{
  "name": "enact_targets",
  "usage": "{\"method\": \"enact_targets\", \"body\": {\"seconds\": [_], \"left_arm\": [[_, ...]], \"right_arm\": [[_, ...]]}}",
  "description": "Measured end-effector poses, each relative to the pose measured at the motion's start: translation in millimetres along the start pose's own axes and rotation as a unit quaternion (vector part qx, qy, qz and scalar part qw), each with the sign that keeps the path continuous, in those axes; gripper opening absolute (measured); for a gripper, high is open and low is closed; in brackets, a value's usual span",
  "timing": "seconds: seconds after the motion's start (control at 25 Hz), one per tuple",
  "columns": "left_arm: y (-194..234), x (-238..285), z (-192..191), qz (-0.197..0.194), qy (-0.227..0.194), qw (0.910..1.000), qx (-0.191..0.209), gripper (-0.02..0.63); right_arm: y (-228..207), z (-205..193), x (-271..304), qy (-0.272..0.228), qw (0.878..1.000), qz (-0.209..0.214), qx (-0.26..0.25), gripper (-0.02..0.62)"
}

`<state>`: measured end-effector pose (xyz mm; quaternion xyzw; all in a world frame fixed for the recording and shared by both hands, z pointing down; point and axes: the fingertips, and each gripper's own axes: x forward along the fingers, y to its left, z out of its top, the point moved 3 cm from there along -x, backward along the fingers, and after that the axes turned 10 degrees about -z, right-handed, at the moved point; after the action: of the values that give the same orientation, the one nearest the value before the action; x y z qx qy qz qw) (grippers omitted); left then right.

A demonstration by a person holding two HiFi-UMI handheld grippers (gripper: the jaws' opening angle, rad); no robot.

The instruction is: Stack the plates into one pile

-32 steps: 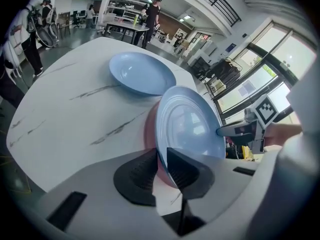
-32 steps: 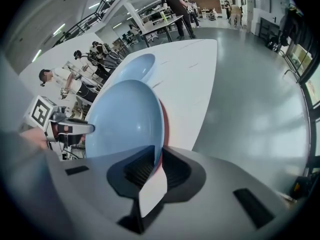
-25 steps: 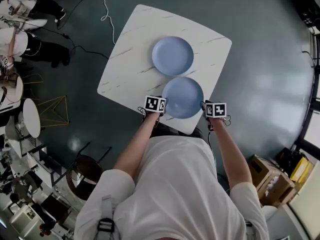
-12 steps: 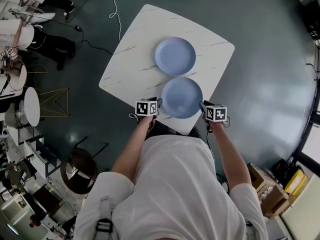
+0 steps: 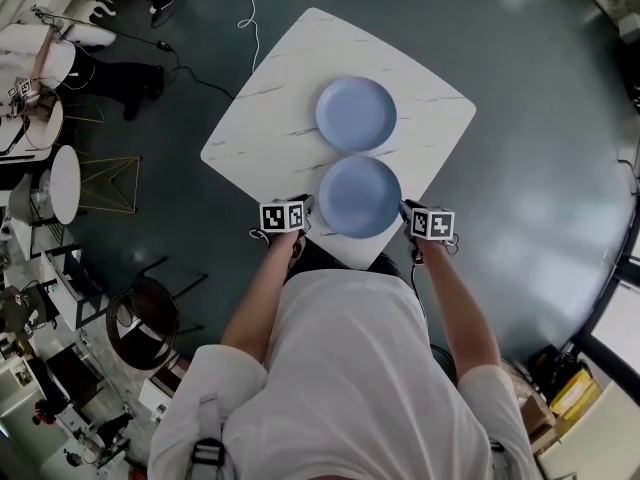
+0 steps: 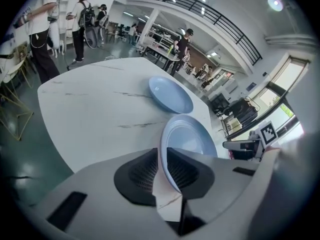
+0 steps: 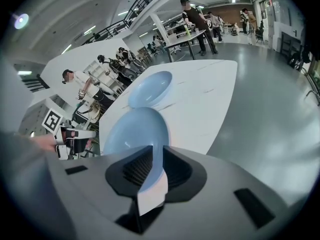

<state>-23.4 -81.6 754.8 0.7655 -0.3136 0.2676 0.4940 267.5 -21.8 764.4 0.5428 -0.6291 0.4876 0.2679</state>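
Just closed and now pinching near plate [image 5: 360,196] by its rim: left gripper [image 5: 304,212] at 9 o'clock, right gripper [image 5: 405,211] at 3; far plate [image 5: 356,114] just beside at 12.

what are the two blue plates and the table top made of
The near plate and the far plate: pale blue, smooth, with a soft sheen and a thin rim. Probably glazed ceramic or melamine; the look leaves it open.
The table top: white with thin dark veins and a satin surface. Marble or a marble-look laminate; I cannot tell which.
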Motion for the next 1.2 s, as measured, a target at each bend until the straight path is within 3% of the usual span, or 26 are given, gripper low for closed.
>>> {"method": "enact_targets", "body": {"seconds": [0.36,0.68,1.2], "left_arm": [[1,-11,3,0.025,-0.037,0.9986,-0.028,0.049],[-10,-16,18,0.010,-0.040,0.9990,-0.018,0.023],[-1,19,99,-0.035,-0.027,0.9988,0.019,0.020]], "right_arm": [[-8,25,9,-0.005,1.000,0.027,-0.012,0.072],[-11,58,18,-0.019,0.999,0.040,0.008,0.061],[-7,124,39,-0.041,0.999,0.010,0.019,0.061]]}}
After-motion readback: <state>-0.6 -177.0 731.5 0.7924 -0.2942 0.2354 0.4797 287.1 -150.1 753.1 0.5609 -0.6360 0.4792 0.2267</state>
